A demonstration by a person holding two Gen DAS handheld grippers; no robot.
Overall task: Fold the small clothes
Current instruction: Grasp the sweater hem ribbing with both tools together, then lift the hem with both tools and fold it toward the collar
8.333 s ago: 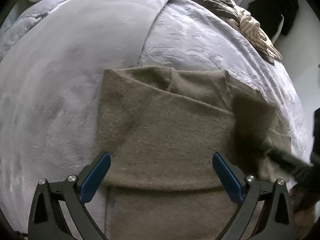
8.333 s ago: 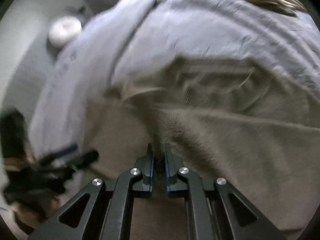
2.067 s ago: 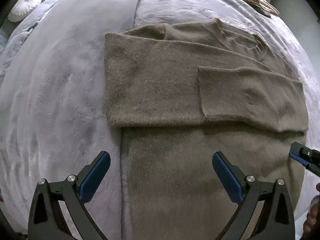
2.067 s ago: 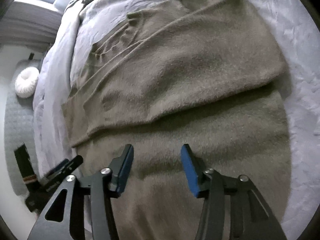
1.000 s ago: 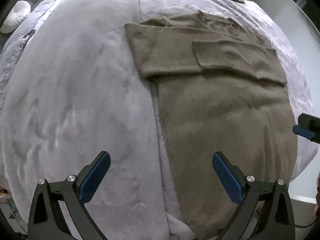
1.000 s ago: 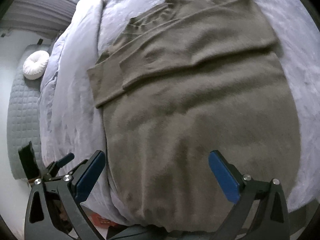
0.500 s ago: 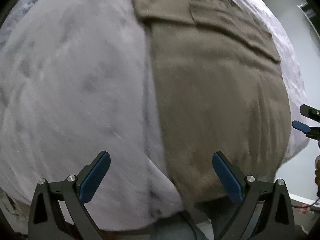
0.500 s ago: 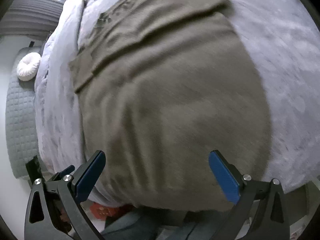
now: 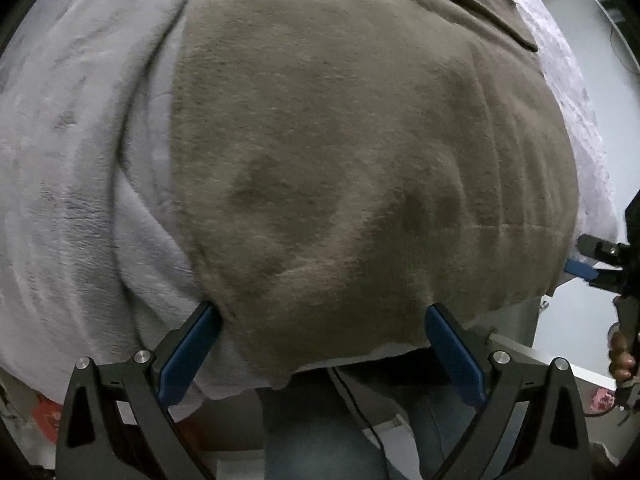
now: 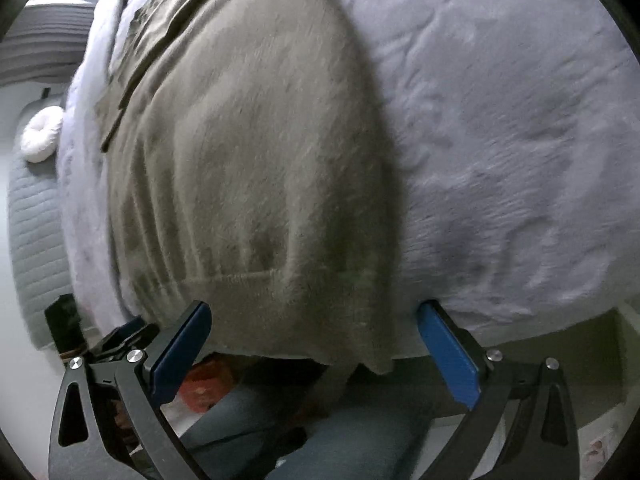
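A taupe knit sweater (image 9: 352,152) lies flat on a grey bed, its sleeves folded across the chest at the far end. Its hem (image 9: 340,344) hangs over the bed's near edge. My left gripper (image 9: 322,316) stands open at the hem's left corner, blue pads on either side of the cloth edge. In the right wrist view the same sweater (image 10: 248,168) fills the left half, and my right gripper (image 10: 312,316) is open around the hem's right corner (image 10: 376,356). Neither gripper holds anything.
Grey plush bedding (image 10: 512,140) spreads around the sweater. The person's jeans-clad legs (image 9: 320,432) stand against the bed edge. A white round cushion (image 10: 42,134) lies on a quilted grey mat beside the bed. The right gripper (image 9: 600,264) shows at the left view's right edge.
Both grippers have pulled back from over the sweater's chest and dropped to its hem at the bed edge. The right gripper opened after being shut earlier.
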